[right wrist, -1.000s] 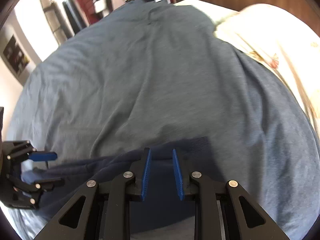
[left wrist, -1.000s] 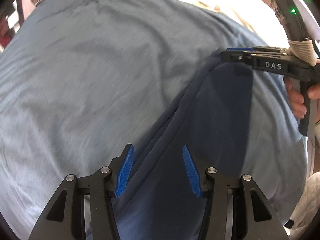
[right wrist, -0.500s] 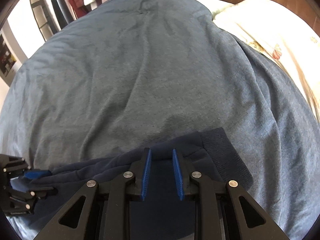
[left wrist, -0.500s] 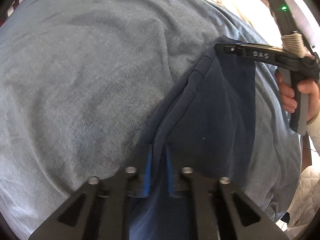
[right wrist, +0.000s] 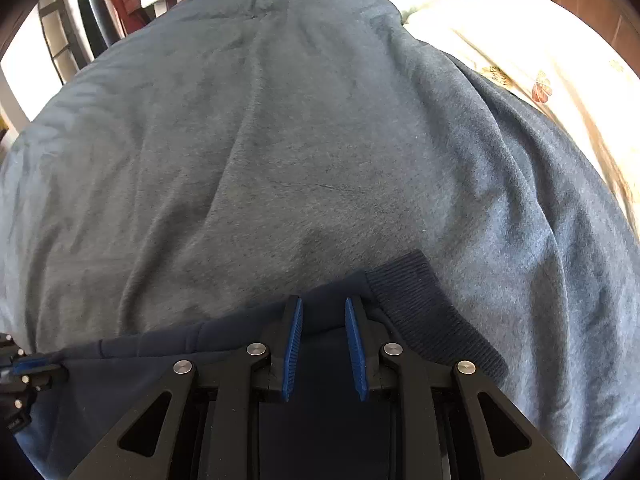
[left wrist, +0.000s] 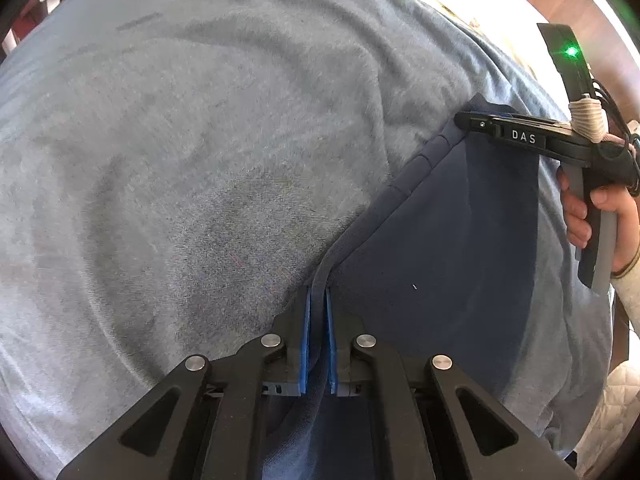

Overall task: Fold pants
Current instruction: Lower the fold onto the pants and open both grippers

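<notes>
Both your hands have sunk toward the bed's grey-blue fleece blanket point(left wrist: 200, 184). On it, navy knit pants point(left wrist: 460, 248) stretch lengthwise between your tools: left tool point(left wrist: 318, 300) has clenched on their folded edge, right tool point(right wrist: 322, 312) grips fabric beside the ribbed cuff point(right wrist: 432, 312).

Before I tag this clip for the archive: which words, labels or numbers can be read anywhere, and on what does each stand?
"DAS": white letters on the black side of the right gripper, seen from the left wrist view.
Reddish print on the cream bedding, right wrist view: too blurred to tell whether it holds any lettering.
Nothing is legible on the pants or the blue blanket.
</notes>
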Demonstrator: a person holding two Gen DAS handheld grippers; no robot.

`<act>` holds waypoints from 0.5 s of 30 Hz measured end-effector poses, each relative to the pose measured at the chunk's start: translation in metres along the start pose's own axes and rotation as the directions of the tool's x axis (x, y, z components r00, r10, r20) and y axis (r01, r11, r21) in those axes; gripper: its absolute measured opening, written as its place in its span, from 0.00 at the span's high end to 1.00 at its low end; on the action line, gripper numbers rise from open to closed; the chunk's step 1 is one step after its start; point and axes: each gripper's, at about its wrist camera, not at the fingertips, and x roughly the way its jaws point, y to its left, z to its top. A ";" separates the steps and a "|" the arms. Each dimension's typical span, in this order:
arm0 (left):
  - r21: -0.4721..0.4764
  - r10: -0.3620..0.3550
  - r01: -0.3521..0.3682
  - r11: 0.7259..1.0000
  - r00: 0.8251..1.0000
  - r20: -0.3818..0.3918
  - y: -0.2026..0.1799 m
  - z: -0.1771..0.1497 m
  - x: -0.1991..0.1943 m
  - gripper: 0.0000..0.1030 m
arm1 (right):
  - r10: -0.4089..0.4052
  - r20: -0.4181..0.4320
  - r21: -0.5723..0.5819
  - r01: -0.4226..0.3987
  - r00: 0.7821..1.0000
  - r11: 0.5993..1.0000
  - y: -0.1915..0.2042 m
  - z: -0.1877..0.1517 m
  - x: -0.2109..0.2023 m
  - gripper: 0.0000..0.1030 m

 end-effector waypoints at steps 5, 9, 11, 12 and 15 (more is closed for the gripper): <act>-0.021 0.048 -0.048 0.999 0.999 0.016 0.005 -0.002 -0.010 0.68 | -0.021 -0.005 -0.022 0.021 1.000 1.000 0.003 0.002 0.004 0.77; -0.026 0.076 -0.074 0.997 0.995 0.072 0.003 -0.008 -0.040 0.59 | -0.052 0.017 -0.018 0.053 0.998 0.998 0.010 0.004 -0.010 0.68; -0.015 0.087 -0.086 0.996 0.992 0.092 -0.001 -0.015 -0.055 0.56 | -0.075 0.058 -0.031 0.077 0.995 0.997 0.016 0.005 -0.026 0.59; -0.010 0.085 -0.085 0.996 0.992 0.095 -0.001 -0.020 -0.062 0.56 | -0.068 0.076 -0.040 0.072 0.995 0.997 0.020 0.004 -0.034 0.59; -0.021 0.101 -0.099 0.995 0.991 0.087 0.004 -0.036 -0.077 0.56 | -0.027 0.092 -0.086 0.035 0.995 0.996 0.036 0.000 -0.053 0.59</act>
